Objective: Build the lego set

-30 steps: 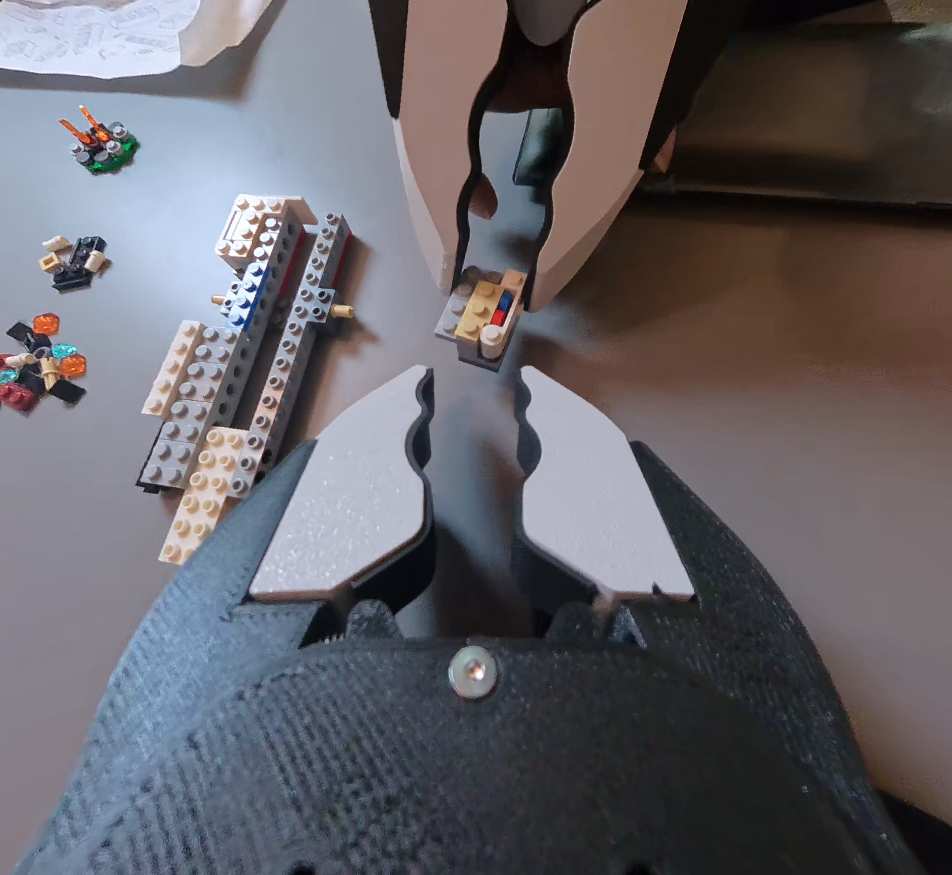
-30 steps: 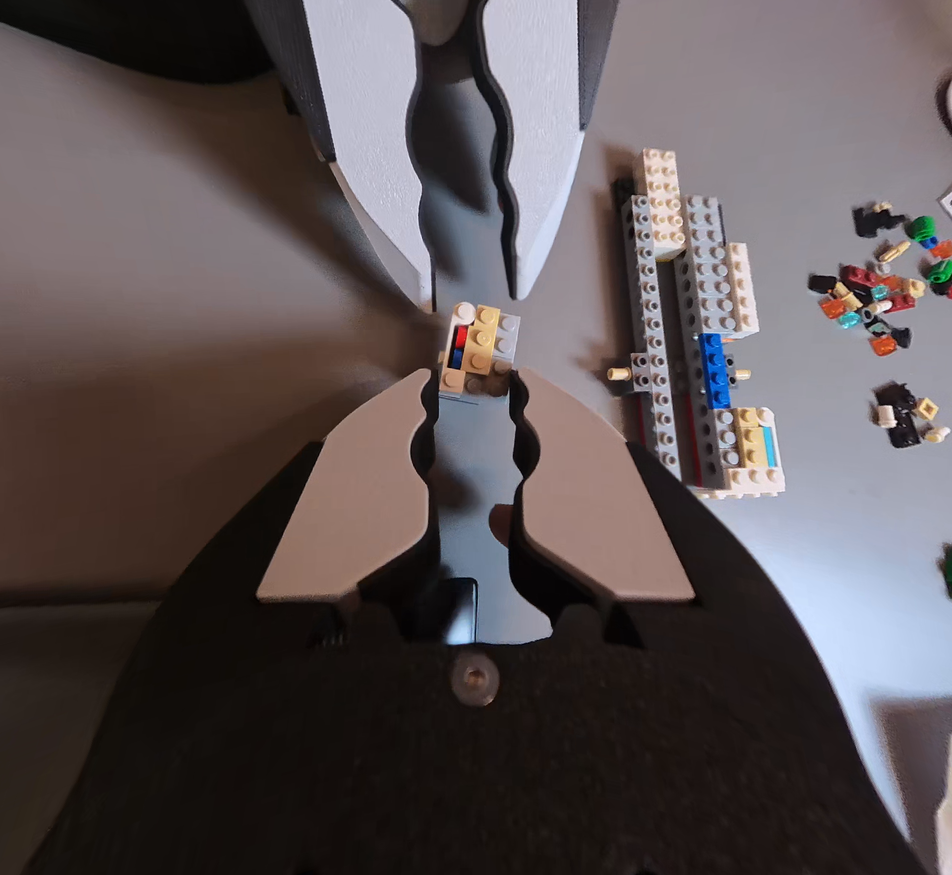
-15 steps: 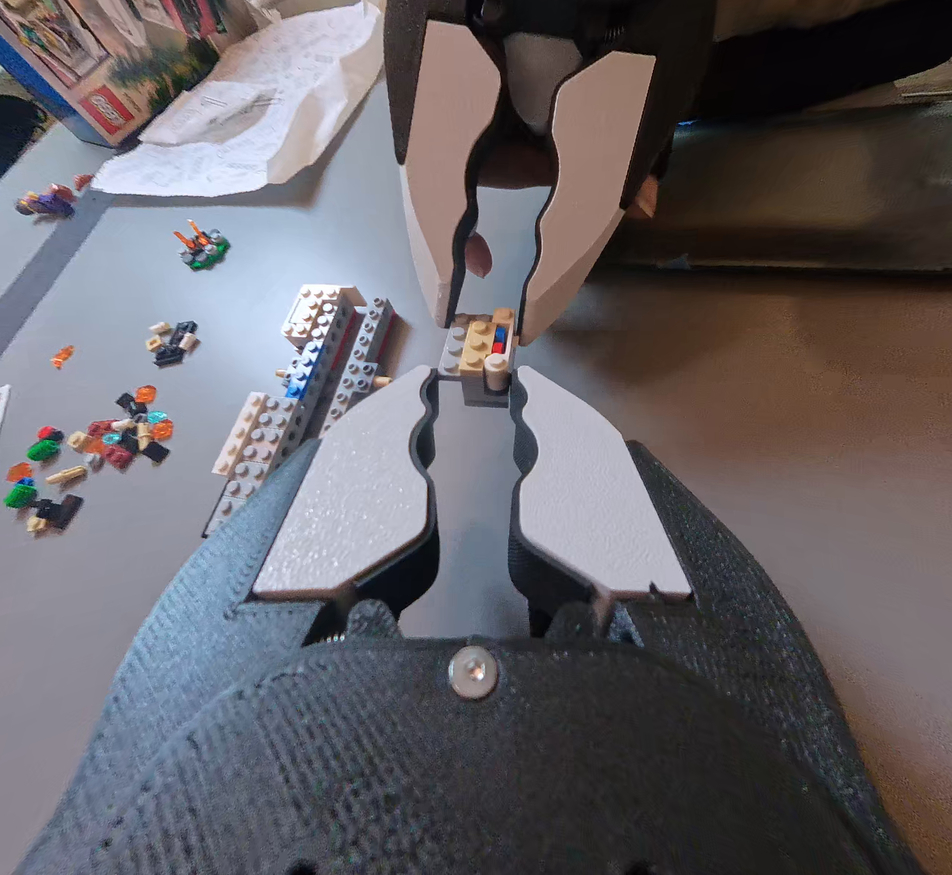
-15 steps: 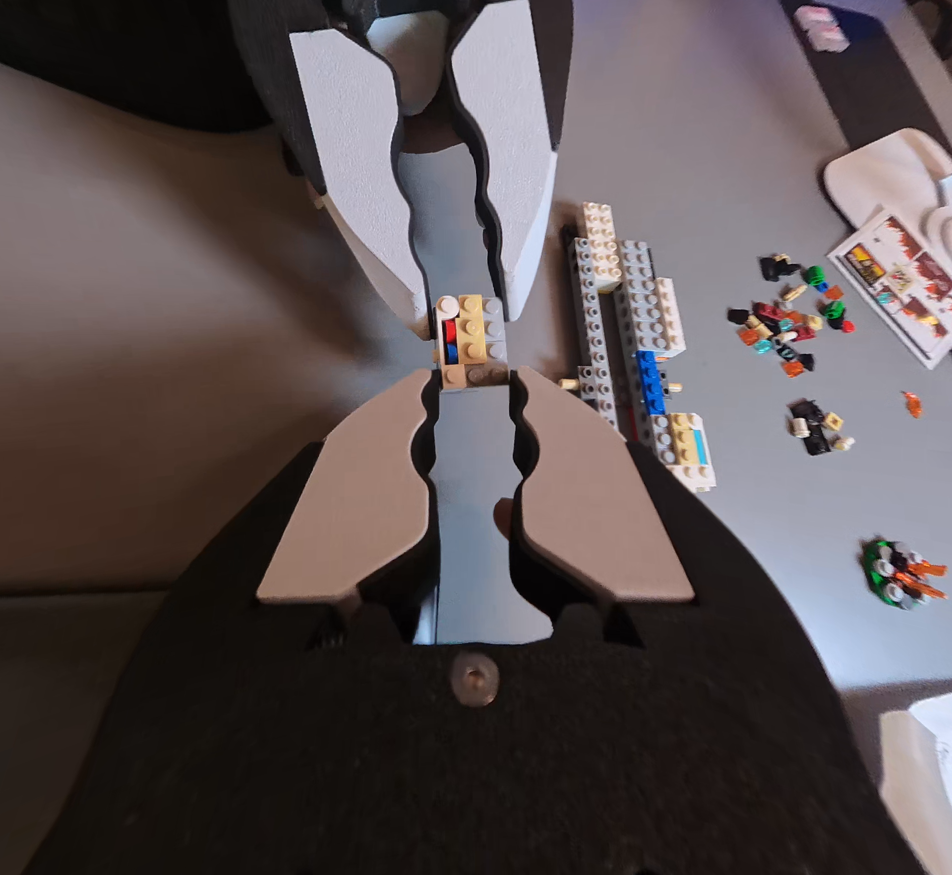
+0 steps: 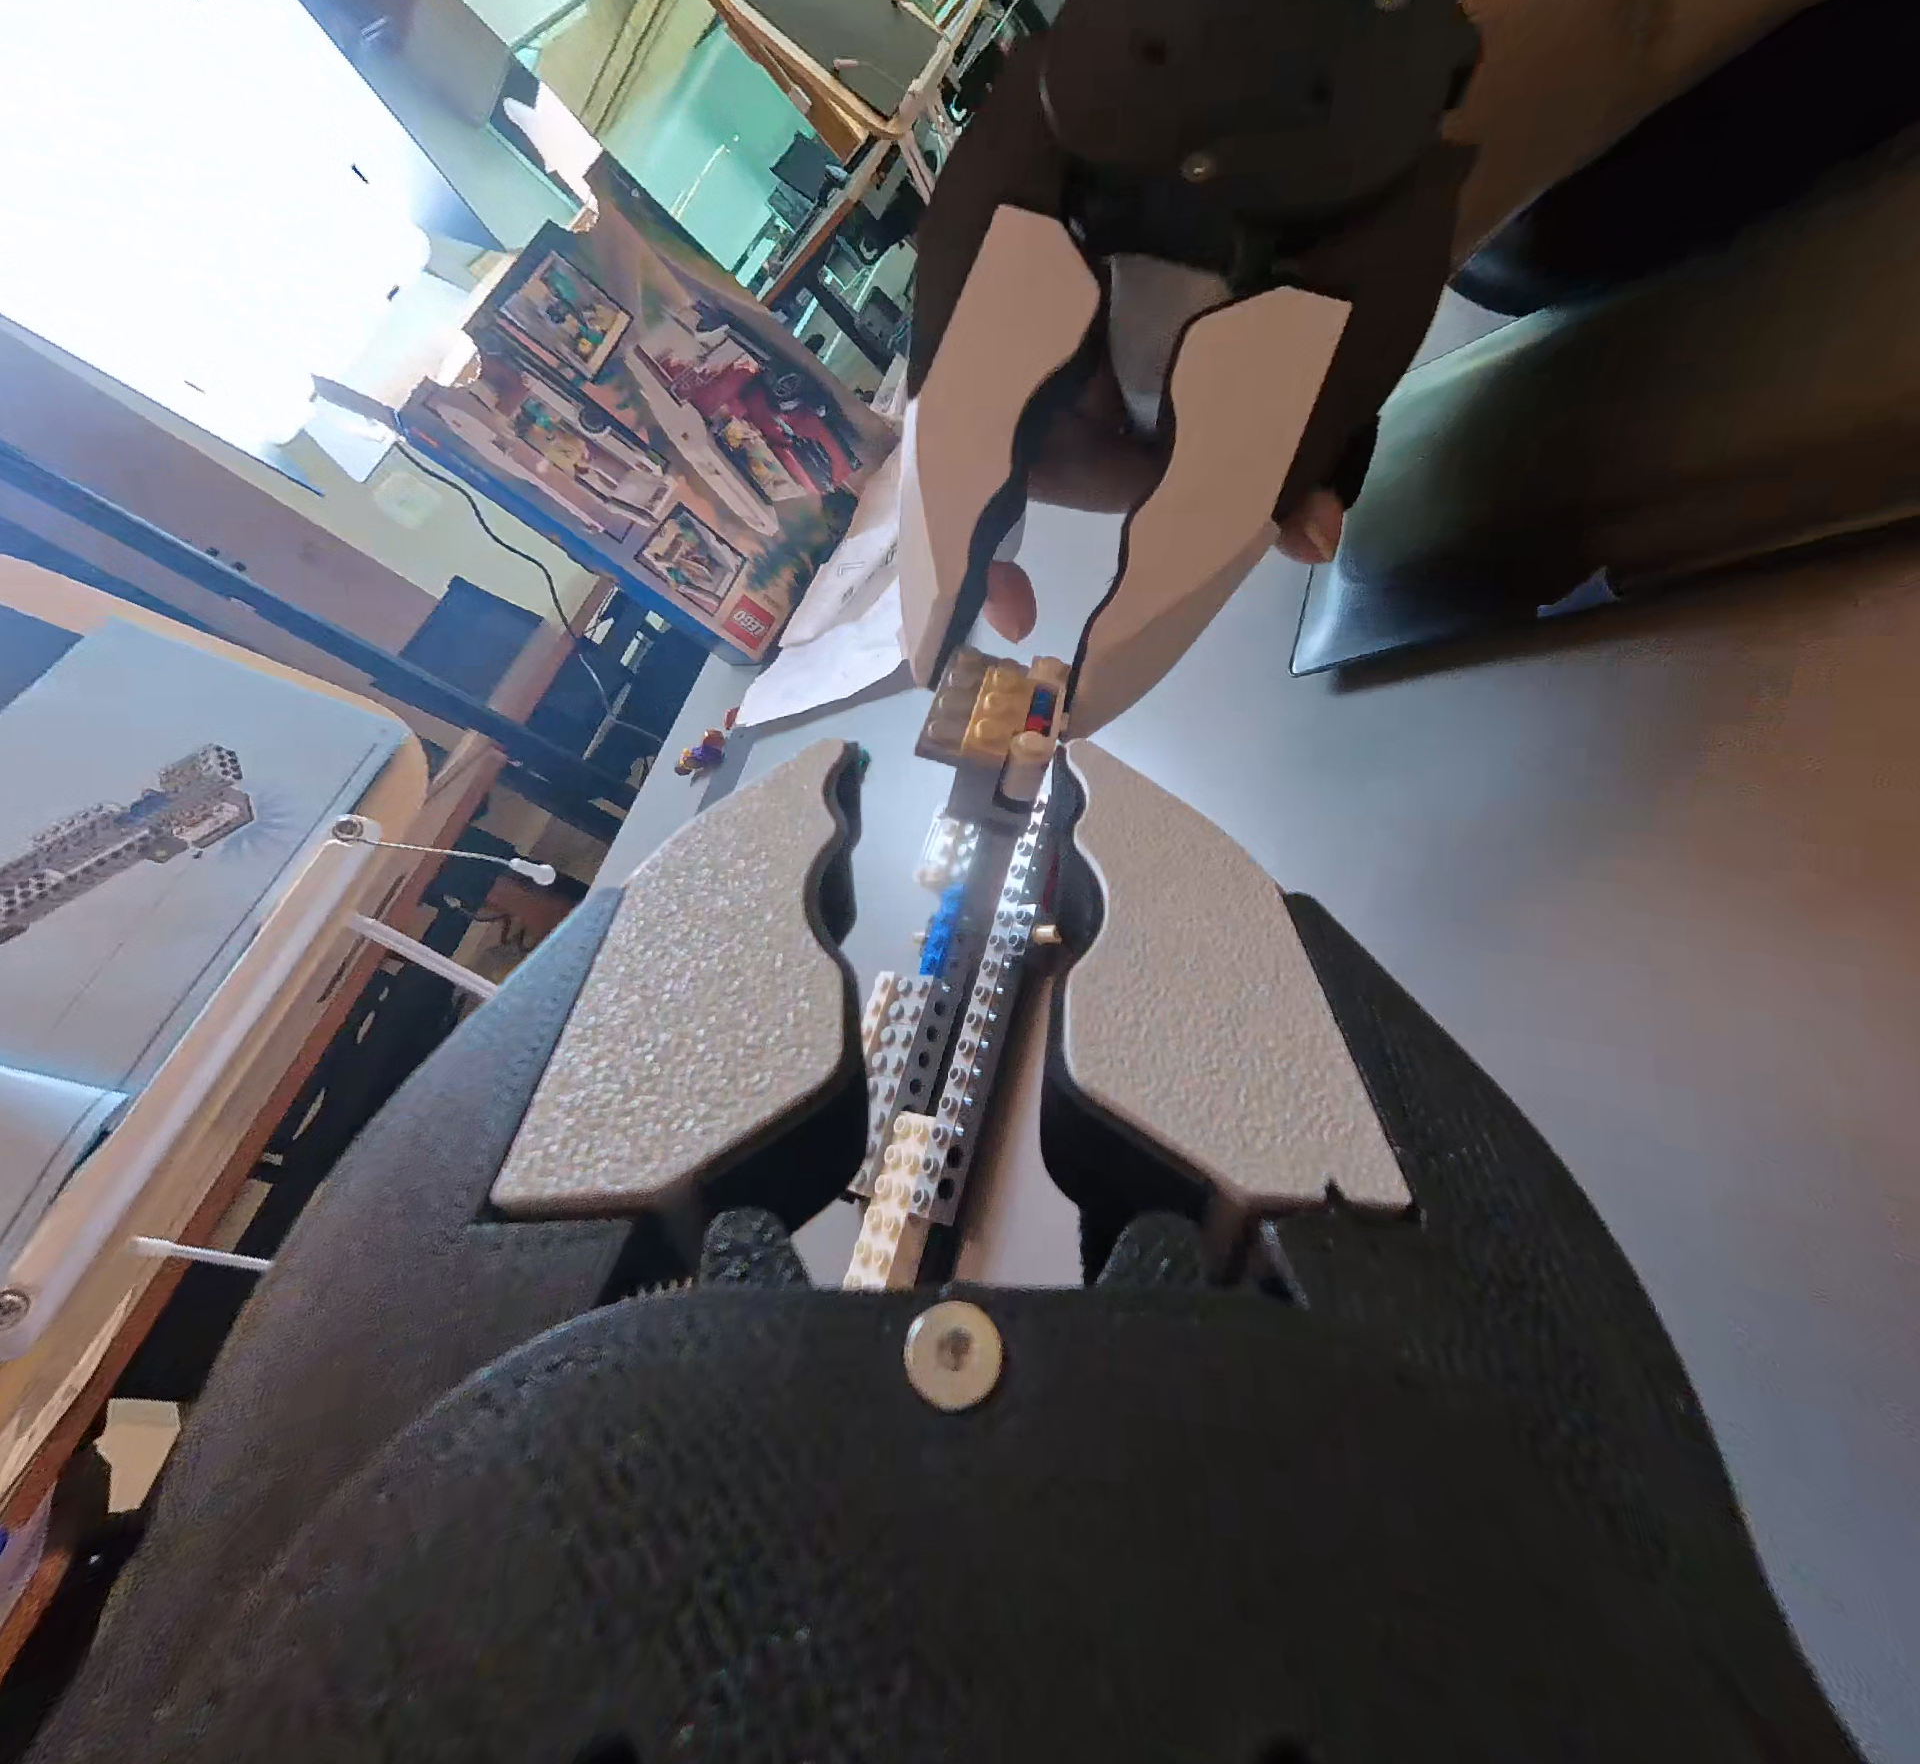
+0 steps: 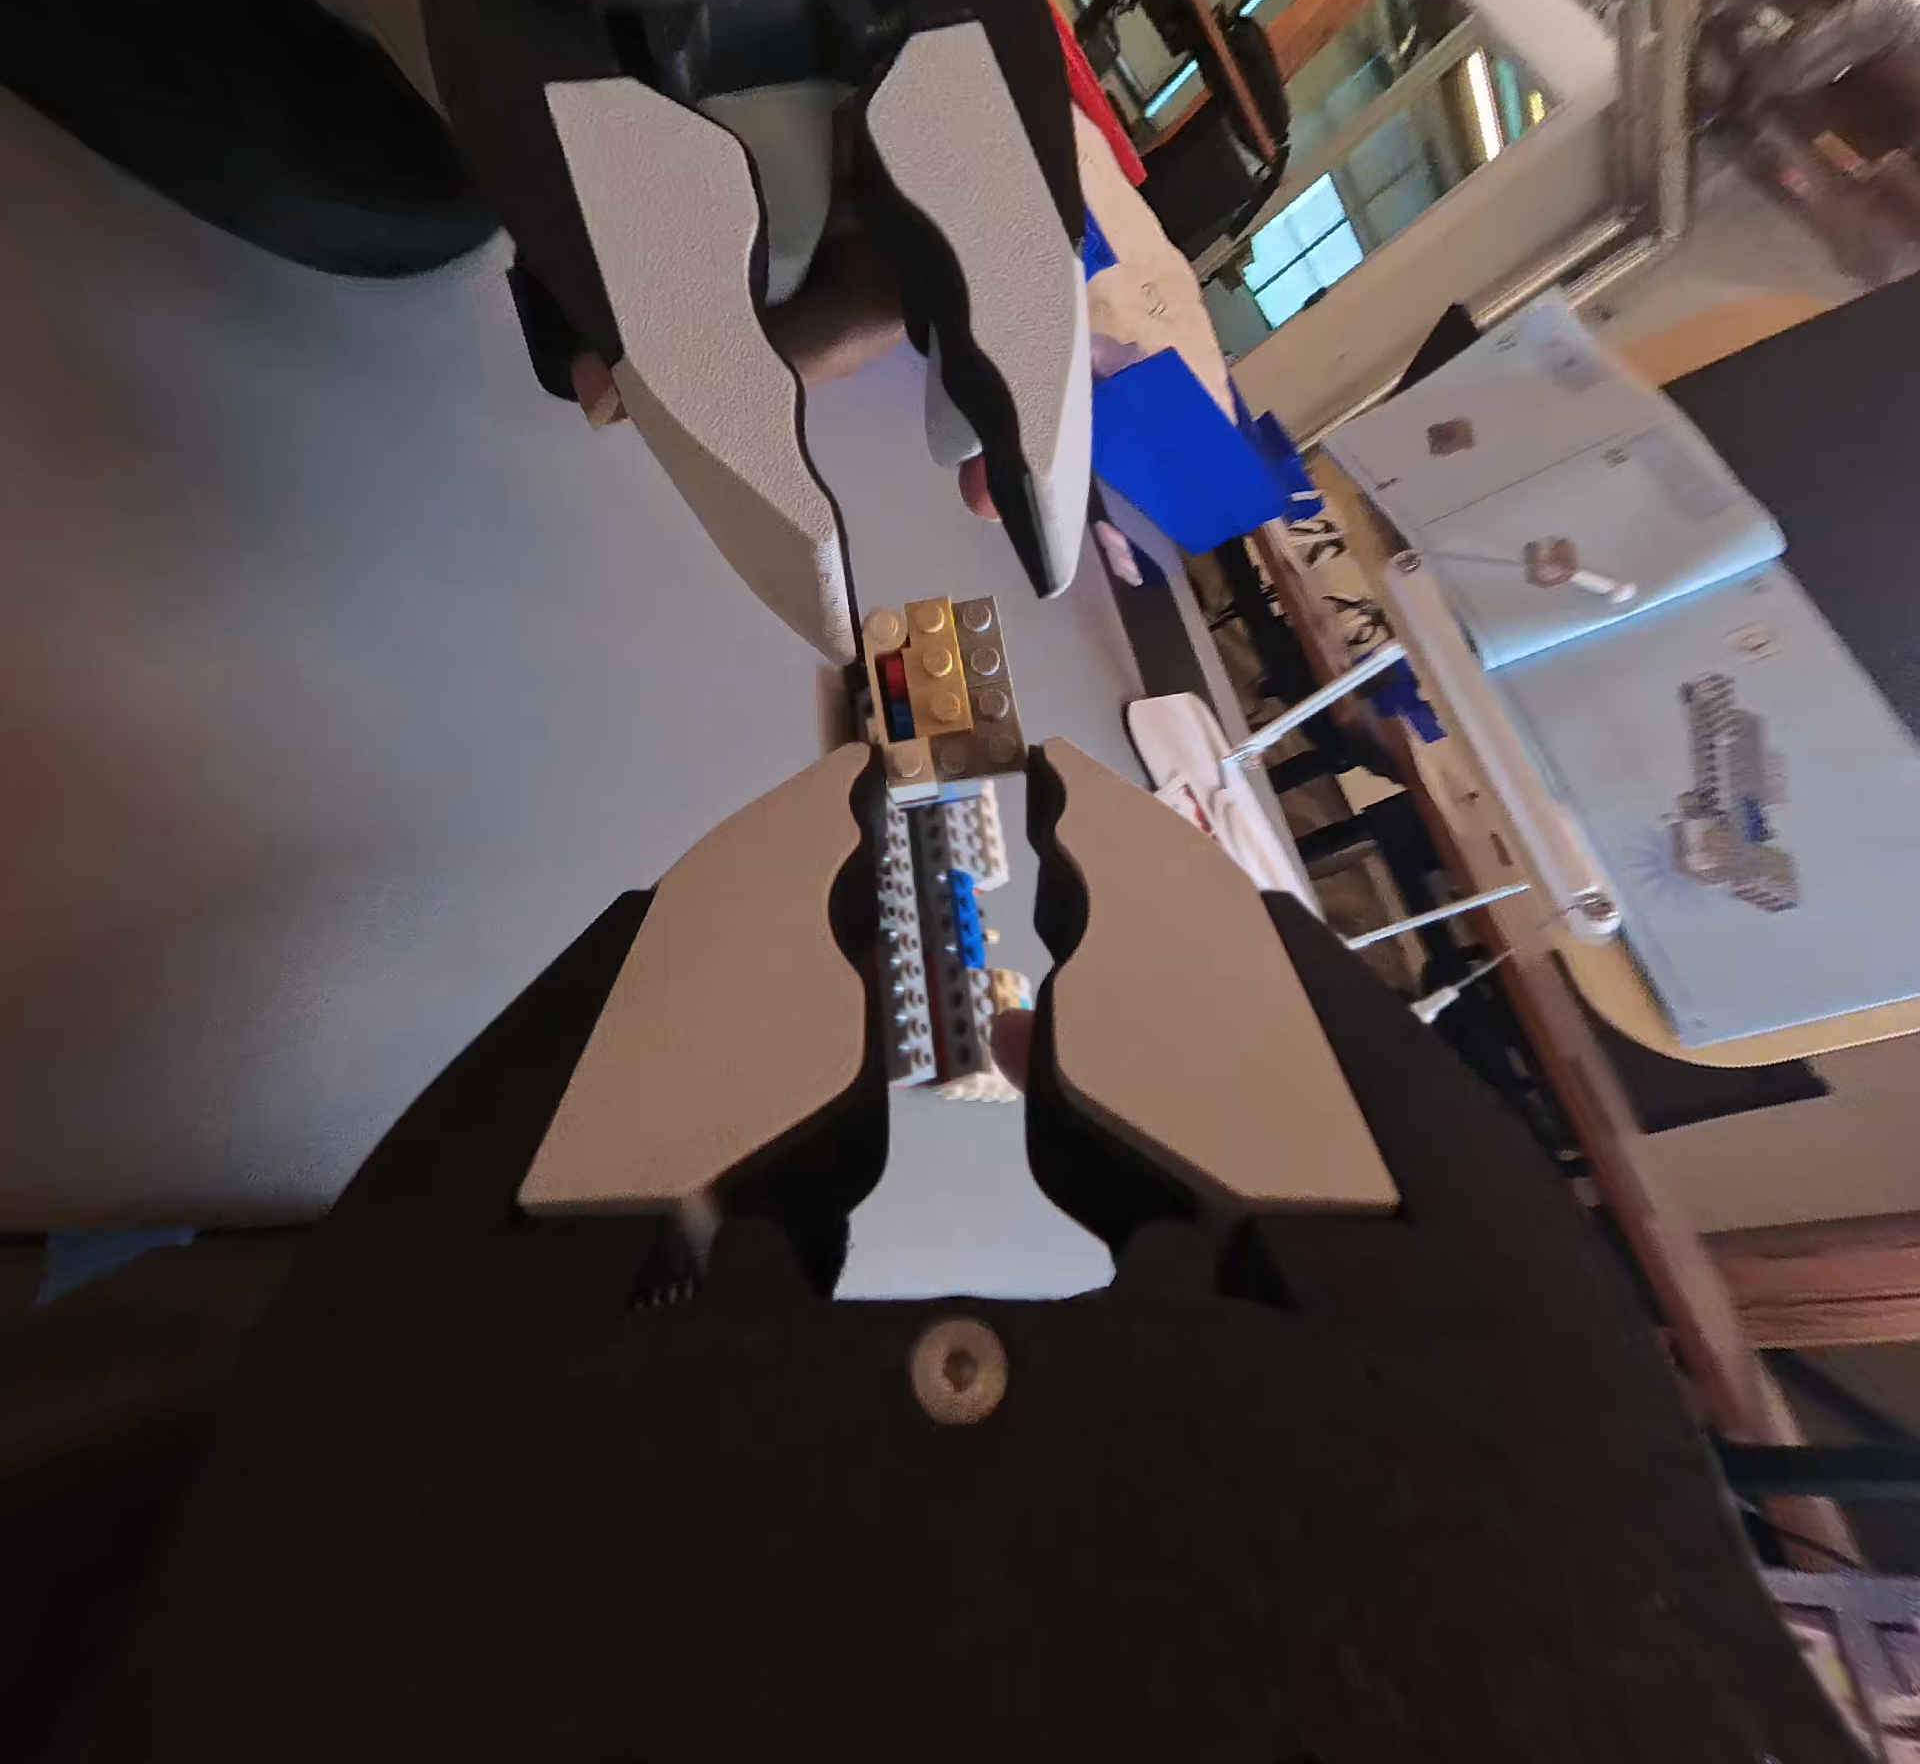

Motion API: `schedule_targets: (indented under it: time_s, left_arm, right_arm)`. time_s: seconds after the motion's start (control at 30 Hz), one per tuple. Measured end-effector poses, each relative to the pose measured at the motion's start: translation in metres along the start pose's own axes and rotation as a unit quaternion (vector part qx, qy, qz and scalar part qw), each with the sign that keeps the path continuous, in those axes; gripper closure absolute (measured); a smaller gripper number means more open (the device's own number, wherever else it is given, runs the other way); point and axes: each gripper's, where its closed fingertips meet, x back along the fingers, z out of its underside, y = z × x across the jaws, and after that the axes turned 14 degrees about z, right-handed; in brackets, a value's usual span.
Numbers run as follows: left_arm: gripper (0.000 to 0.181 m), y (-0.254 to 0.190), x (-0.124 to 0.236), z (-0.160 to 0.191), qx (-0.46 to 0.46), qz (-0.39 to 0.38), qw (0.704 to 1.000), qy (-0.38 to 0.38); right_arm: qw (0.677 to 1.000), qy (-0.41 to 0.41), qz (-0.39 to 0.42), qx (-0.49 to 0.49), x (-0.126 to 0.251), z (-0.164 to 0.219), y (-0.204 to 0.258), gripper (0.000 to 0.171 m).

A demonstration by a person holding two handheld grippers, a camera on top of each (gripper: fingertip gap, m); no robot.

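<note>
From the left wrist view, your left gripper (image 5: 956, 758) is parted at a middling width around the near end of the small brick module (image 5: 995, 712), and whether its tips truly pinch it you cannot tell from here. Opposite it, the right gripper (image 5: 997, 706) has its tips at the module's far end. The module looks lifted clear of the grey table (image 5: 1507, 883), directly over the long grey-and-cream hull assembly (image 5: 951, 997) that lies below between your fingers. The step in hand looks like seating the module onto the hull: keep it level, line its underside up with the stud rows, and press straight down rather than rocking.

From the right wrist view, the right gripper (image 6: 948, 758) is closed narrowly on the module's (image 6: 940, 686) near end, pads against both sides. The left gripper (image 6: 940, 618) touches it with one tip only; the other stands apart. The module is a grey plate topped with tan bricks, one round pale stud, and a red and blue piece tucked in (a compact stack, so squeeze the plate's edges, not the top bricks). The hull (image 6: 935, 935) shows blue and white sections beneath.
</note>
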Motion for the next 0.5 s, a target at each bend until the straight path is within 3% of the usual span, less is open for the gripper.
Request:
schedule_targets:
  time_s: [0.13, 0.23, 0.3, 0.4, 0.5]
  left_arm:
    - [0.144, 0.000, 0.002, 0.015, 0.027, 0.012, 0.999, 0.014]
    - [0.144, -0.003, -0.001, 0.034, 0.063, 0.029, 0.996, 0.049]
    - [0.138, -0.008, -0.006, 0.051, 0.102, 0.052, 0.990, 0.077]
    - [0.134, -0.006, -0.010, 0.060, 0.132, 0.062, 0.985, 0.087]
    - [0.126, 0.002, -0.017, 0.069, 0.146, 0.075, 0.981, 0.104]
  right_arm:
    - [1.000, 0.023, -0.014, 0.009, -0.003, 0.009, 0.005, 0.146]
    - [0.993, 0.108, -0.048, 0.005, -0.003, 0.041, 0.005, 0.146]
    - [0.980, 0.178, -0.082, -0.031, 0.002, 0.067, 0.006, 0.146]
    - [0.962, 0.218, -0.123, -0.113, 0.006, 0.077, 0.007, 0.146]
    - [0.950, 0.247, -0.135, -0.136, 0.000, 0.081, 0.003, 0.146]
